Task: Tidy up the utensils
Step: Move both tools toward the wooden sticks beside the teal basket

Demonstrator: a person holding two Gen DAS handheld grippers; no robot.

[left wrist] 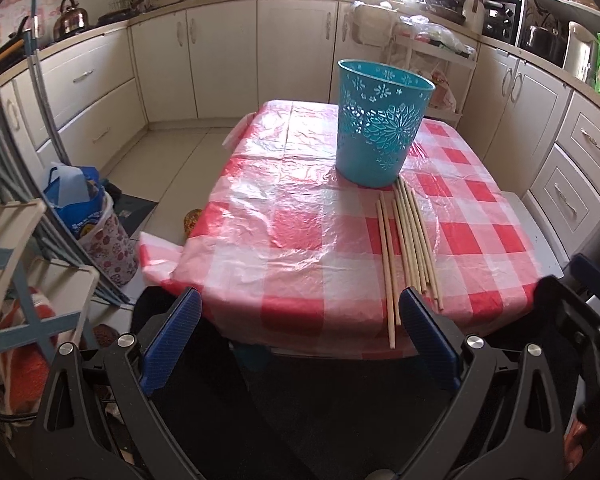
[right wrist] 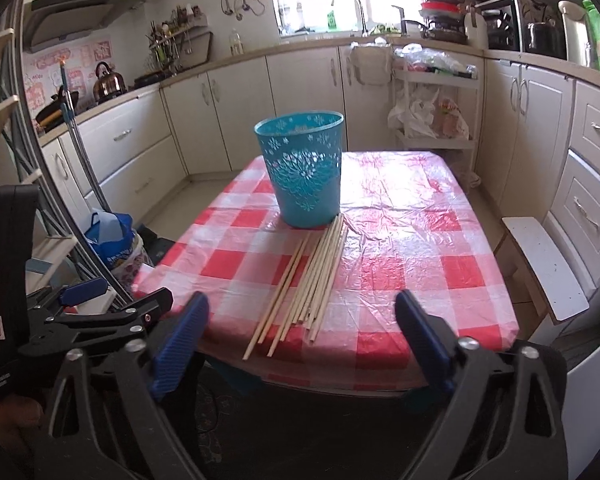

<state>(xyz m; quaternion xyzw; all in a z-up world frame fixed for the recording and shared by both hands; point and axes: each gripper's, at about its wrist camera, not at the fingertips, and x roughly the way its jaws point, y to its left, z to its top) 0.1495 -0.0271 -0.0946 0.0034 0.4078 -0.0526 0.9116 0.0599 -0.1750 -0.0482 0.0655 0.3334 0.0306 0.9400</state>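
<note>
Several wooden chopsticks lie in a loose bundle on the red-checked table, pointing from the near edge toward a teal cut-out bucket. Both also show in the right wrist view, the chopsticks in front of the bucket. My left gripper is open and empty, held just off the table's near edge, left of the chopstick ends. My right gripper is open and empty, above the near edge with the chopstick ends between its fingers' span. The left gripper's body shows at the left of the right wrist view.
Kitchen cabinets ring the room. A white stool stands right of the table. A bag-filled floral bin and a folding rack stand at the left. A white trolley is behind the table.
</note>
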